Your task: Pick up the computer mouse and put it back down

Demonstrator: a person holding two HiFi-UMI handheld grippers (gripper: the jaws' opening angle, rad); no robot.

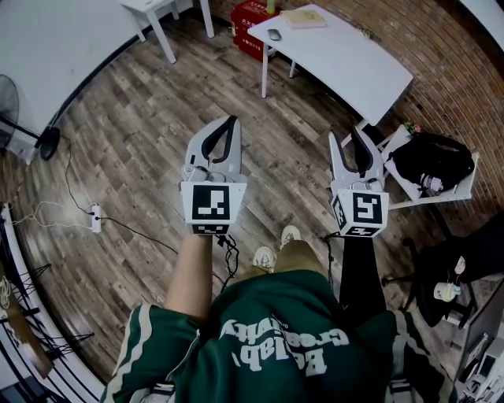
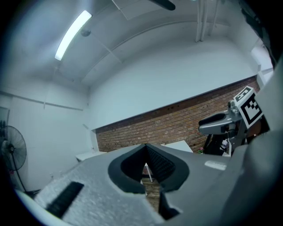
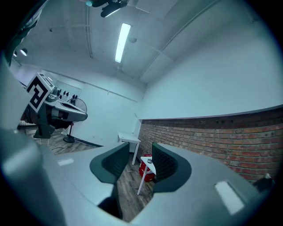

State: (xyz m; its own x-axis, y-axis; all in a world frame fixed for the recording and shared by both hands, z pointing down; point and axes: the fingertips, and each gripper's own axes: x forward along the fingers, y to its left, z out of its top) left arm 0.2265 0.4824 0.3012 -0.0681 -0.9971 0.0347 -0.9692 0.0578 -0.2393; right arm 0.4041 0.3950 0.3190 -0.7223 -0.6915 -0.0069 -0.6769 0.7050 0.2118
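The person is standing well back from the white table [image 1: 346, 55], so the task's grasp is not yet under way and both tools are being carried forward at about the same height, side by side, pointing level across the room toward that table. The computer mouse [image 1: 274, 34] is lying on the table near its left end, close to the corner above the red crate [image 1: 250, 17], with a book [image 1: 303, 18] lying beside it toward the far edge; nothing is touching the mouse. The left gripper [image 1: 230, 120] is being held with its jaws brought together at the tips and nothing between them, which suits a hand that is probably only going along for the walk. The right gripper [image 1: 356, 144] is showing its jaws partly parted with a clear gap, and in the right gripper view only the distant table end and the mouse on it are appearing through that gap, so it is gripping nothing; lining the gap up on the mouse this way suggests that this is the hand being readied for the pick. The bare left forearm [image 1: 193, 268] and the dark-sleeved right arm [image 1: 358, 271] are both reaching straight out from the body over the wooden floor [image 1: 134, 118]. Closing the distance to the table end is what the next move is calling for.
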